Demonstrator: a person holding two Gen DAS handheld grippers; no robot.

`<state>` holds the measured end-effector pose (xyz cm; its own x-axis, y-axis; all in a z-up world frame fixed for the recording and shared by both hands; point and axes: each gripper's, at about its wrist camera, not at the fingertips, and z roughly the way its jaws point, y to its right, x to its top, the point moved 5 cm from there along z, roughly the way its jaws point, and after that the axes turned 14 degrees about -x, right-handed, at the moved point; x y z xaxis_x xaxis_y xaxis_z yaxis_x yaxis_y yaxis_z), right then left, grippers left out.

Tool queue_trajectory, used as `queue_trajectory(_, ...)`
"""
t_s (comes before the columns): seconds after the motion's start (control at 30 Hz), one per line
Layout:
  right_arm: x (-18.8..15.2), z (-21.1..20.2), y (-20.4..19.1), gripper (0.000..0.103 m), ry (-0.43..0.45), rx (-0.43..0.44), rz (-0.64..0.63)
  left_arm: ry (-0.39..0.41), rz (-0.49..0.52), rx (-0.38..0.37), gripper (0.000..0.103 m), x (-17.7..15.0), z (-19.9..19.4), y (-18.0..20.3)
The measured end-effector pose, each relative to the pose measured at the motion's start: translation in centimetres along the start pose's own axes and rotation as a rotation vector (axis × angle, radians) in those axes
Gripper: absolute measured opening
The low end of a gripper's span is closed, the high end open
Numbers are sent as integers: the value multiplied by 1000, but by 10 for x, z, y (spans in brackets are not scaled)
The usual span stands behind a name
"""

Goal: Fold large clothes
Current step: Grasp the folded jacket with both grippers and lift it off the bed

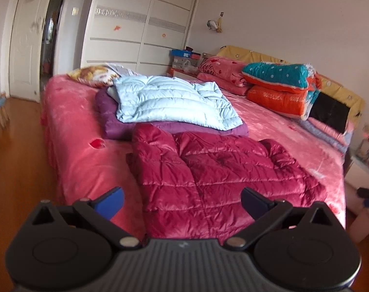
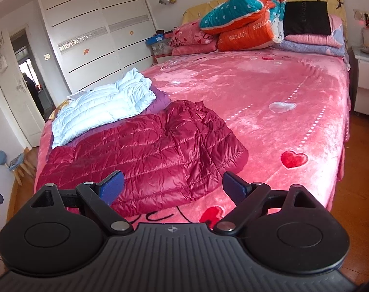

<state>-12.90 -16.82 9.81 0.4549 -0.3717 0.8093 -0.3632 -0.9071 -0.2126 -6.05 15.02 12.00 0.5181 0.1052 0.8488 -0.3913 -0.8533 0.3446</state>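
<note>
Crimson puffer jacket lies crumpled at centre frame on the pink bed, w/ a pale blue jacket stacked just behind at mid-left. Left gripper & right gripper both hover above the near hem, jaws spread wide, holding nothing. Looks light, squashy, slick-shelled, so probably slips; I'd pinch a stitched seam or hem corner.

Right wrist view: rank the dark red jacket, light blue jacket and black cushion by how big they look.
1. dark red jacket, though it lies nearest the camera
2. light blue jacket
3. black cushion, though it is far back by the headboard, so true size is unsure
</note>
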Motion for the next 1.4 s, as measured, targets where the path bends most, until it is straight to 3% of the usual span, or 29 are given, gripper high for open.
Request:
queue_trajectory(0.17,32,46,9,103,-23,80,54,-25,-156,-84,102,19,26,-39)
queue_trajectory(0.37,66,155,39,103,-113,101,46,-110,-338,-212,102,28,86,-92)
queue_trajectory(0.53,80,243,77,103,-218,175,144,-192,-447,-351,102,16,132,-131)
queue_trajectory(0.67,78,293,89,103,-304,210,167,-217,-564,-404,102,2,155,-152)
queue_trajectory(0.8,65,318,81,103,-448,310,205,-265,-638,-424,102,-7,177,-153)
queue_trajectory(0.97,64,328,70,103,-525,422,301,-323,-672,-464,102,-3,206,-146)
queue_trajectory(1.13,64,337,41,103,-670,554,333,-363,-697,-482,102,1,223,-143)
queue_trajectory(1.27,63,349,10,103,-743,551,260,-404,-696,-499,102,3,237,-140)
queue_trajectory(1.4,64,356,-2,103,-776,494,257,-450,-665,-496,102,2,253,-135)
